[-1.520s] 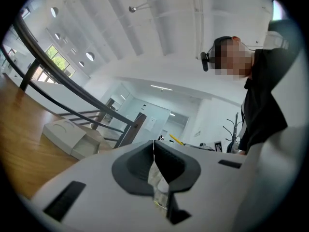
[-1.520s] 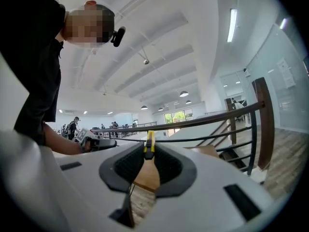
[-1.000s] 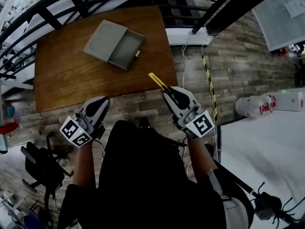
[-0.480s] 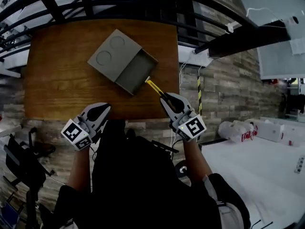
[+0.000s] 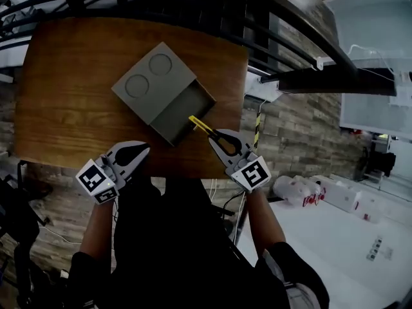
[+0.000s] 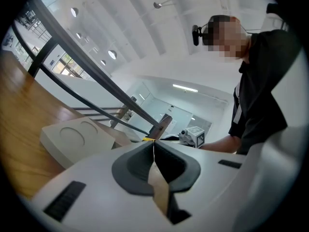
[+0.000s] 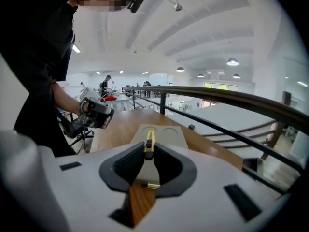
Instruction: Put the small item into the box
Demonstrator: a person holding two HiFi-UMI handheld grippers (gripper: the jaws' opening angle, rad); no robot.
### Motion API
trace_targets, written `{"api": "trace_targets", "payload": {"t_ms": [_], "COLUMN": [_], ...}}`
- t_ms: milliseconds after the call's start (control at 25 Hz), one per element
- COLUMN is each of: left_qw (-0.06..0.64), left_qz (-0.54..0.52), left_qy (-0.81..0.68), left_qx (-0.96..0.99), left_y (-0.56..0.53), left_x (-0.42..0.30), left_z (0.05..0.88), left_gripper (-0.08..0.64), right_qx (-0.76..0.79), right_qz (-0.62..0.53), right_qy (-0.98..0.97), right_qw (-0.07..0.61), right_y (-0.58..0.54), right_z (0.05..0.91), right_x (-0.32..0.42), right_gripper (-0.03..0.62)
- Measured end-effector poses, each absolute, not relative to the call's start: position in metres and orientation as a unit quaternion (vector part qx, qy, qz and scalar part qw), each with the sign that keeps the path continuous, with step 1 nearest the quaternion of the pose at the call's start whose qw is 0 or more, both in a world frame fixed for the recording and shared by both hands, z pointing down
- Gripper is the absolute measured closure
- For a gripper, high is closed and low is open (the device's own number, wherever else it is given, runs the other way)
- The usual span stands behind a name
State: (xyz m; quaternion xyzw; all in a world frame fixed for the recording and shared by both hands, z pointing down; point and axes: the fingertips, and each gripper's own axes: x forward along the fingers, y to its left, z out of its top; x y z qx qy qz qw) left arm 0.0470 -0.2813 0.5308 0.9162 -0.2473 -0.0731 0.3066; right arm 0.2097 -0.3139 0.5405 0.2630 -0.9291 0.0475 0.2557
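The brown wooden tabletop [image 5: 64, 102] carries one flat grey box [image 5: 149, 81], lying towards its right side. The box has two round hollows on top. Its tray [image 5: 182, 110] is slid out.

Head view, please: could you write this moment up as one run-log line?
right gripper: shut on yellow item | yellow item: tip at open box | left gripper: shut, empty

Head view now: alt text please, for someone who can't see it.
Seen from above, the right gripper holds a slim yellow item pointed at the open end of a grey box on a wooden table. The left gripper, jaws shut and empty, hovers at the table's near edge, in front of the person's dark torso.
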Motion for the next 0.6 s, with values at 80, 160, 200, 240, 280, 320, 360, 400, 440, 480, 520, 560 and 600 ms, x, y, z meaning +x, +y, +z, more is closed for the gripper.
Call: {"api": "trace_targets", "payload": {"t_ms": [80, 160, 200, 240, 280, 320, 360, 400, 440, 480, 520, 560, 600], "left_qw": [0.311, 0.312, 0.312, 0.312, 0.313, 0.315, 0.319, 0.324, 0.33, 0.335, 0.338, 0.34, 0.343], "left_qz": [-0.07, -0.067, -0.065, -0.063, -0.06, -0.058, -0.059, -0.064, -0.074, -0.083, -0.089, -0.091, -0.093], "left_qy": [-0.259, -0.278, -0.289, -0.299, -0.307, -0.314, -0.32, -0.326, -0.332, -0.338, -0.343, -0.348, -0.353], "left_qx": [0.912, 0.906, 0.903, 0.9, 0.897, 0.894, 0.89, 0.886, 0.88, 0.876, 0.872, 0.869, 0.866], "left_y": [-0.286, -0.289, -0.29, -0.29, -0.29, -0.289, -0.288, -0.288, -0.288, -0.289, -0.289, -0.288, -0.287], "left_x": [0.051, 0.054, 0.056, 0.059, 0.061, 0.064, 0.065, 0.065, 0.066, 0.069, 0.072, 0.076, 0.079], "left_z": [0.538, 0.545, 0.548, 0.551, 0.555, 0.558, 0.561, 0.563, 0.564, 0.566, 0.568, 0.571, 0.574], "left_gripper": [0.544, 0.545, 0.543, 0.543, 0.544, 0.543, 0.543, 0.544, 0.544, 0.543, 0.544, 0.543, 0.543], "right_qx": [0.222, 0.181, 0.161, 0.142, 0.121, 0.1, 0.081, 0.065, 0.052, 0.041, 0.029, 0.016, 0.002], "right_qz": [0.036, 0.023, 0.019, 0.016, 0.012, 0.007, 0.002, -0.002, -0.006, -0.009, -0.013, -0.017, -0.018], "right_qy": [-0.934, -0.938, -0.94, -0.942, -0.943, -0.943, -0.944, -0.945, -0.946, -0.946, -0.945, -0.944, -0.943], "right_qw": [0.278, 0.295, 0.299, 0.304, 0.31, 0.316, 0.32, 0.321, 0.321, 0.322, 0.324, 0.328, 0.331], "right_y": [-0.321, -0.328, -0.331, -0.334, -0.335, -0.335, -0.335, -0.335, -0.337, -0.34, -0.343, -0.344, -0.345], "right_z": [0.553, 0.565, 0.571, 0.575, 0.58, 0.585, 0.59, 0.596, 0.601, 0.606, 0.611, 0.616, 0.621], "right_x": [0.208, 0.207, 0.207, 0.207, 0.206, 0.205, 0.202, 0.199, 0.197, 0.196, 0.196, 0.196, 0.196], "right_gripper": [0.52, 0.52, 0.52, 0.52, 0.52, 0.52, 0.52, 0.52, 0.52, 0.52, 0.52, 0.52, 0.52]}}
